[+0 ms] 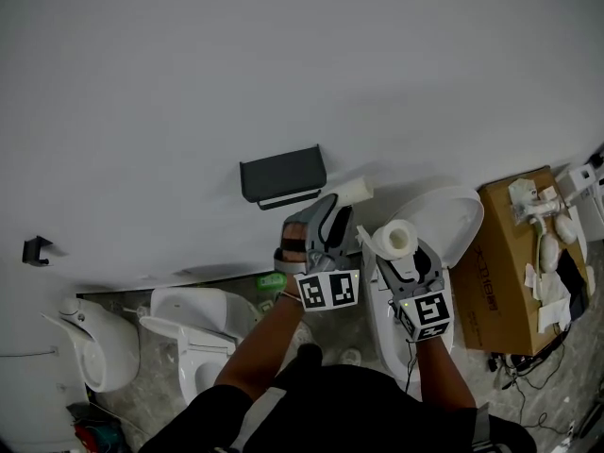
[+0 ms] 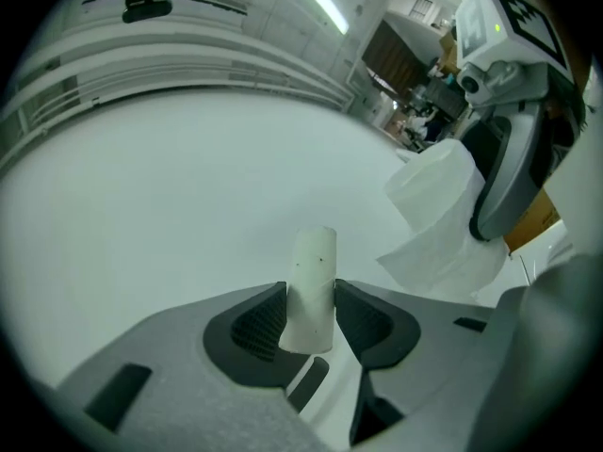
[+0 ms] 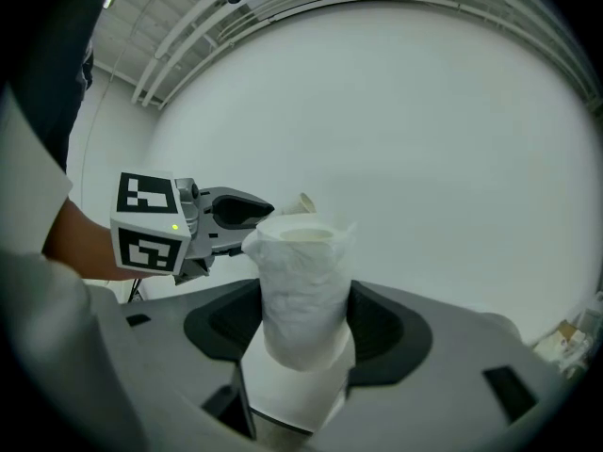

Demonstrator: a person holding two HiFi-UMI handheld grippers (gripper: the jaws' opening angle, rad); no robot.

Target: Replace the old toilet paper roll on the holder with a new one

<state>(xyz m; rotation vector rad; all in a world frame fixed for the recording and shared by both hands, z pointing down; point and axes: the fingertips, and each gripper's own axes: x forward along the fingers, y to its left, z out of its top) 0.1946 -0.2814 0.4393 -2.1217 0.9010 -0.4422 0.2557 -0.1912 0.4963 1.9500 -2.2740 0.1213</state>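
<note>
The dark paper holder (image 1: 283, 176) is fixed to the white wall, and its bar carries no roll. Just below and right of it, my left gripper (image 1: 336, 213) is shut on a bare cardboard tube (image 1: 355, 192), the old core. In the left gripper view the tube (image 2: 311, 285) stands pinched between both pads, with the left gripper (image 2: 311, 316) closed around it. My right gripper (image 1: 401, 255) is shut on a white toilet paper roll (image 1: 394, 239), beside the left one. That roll (image 3: 300, 285) fills the right gripper (image 3: 303, 326); the left gripper (image 3: 203, 217) shows beyond it.
A white toilet (image 1: 444, 220) stands under my right gripper. A cardboard box (image 1: 505, 272) with white parts on it lies at the right. More white toilets (image 1: 193, 333) sit on the floor at lower left. A small black hook (image 1: 36, 250) is on the wall.
</note>
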